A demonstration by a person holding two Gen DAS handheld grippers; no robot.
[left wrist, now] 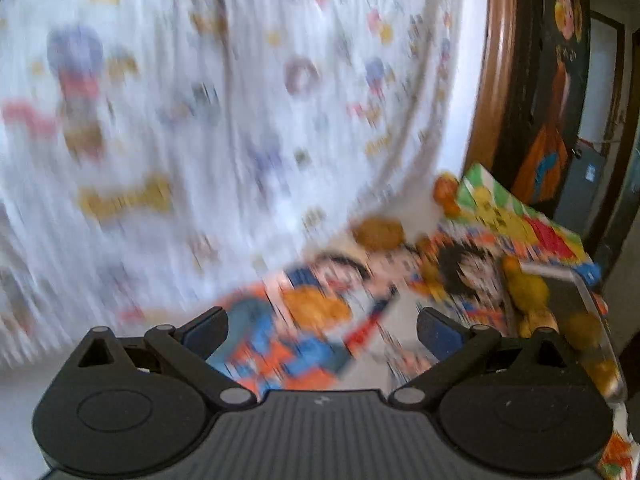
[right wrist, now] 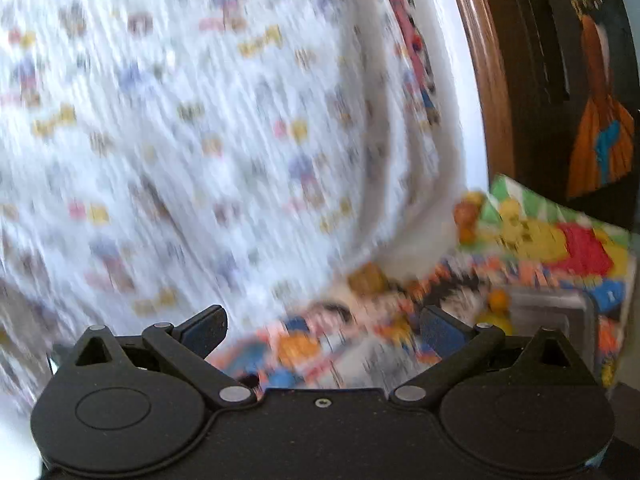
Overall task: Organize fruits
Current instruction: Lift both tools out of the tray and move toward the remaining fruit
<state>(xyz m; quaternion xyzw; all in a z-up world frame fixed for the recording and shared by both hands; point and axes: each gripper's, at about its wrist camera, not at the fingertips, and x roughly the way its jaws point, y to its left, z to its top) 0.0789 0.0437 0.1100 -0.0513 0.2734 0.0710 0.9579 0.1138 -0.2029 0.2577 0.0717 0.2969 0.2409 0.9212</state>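
Both views are smeared by motion. In the left wrist view my left gripper (left wrist: 322, 328) is open and holds nothing. It hangs over a colourful cartoon mat (left wrist: 304, 344). A brownish fruit (left wrist: 378, 232) lies on the mat beyond the fingers, and an orange fruit (left wrist: 446, 190) lies farther right. Yellow fruits (left wrist: 528, 290) sit in a clear tray (left wrist: 596, 312) at the right. My right gripper (right wrist: 322, 328) is also open and holds nothing. Beyond it are the brownish fruit (right wrist: 366, 278), the orange fruit (right wrist: 466, 212), and small orange and yellow fruits (right wrist: 498, 306) by the clear tray (right wrist: 560, 312).
A white sheet (left wrist: 200, 120) printed with small cartoon figures fills the left and middle of both views. A brown wooden frame (left wrist: 494, 80) and a dark picture (left wrist: 560, 80) stand at the right. A bright printed sheet (right wrist: 560, 240) lies behind the tray.
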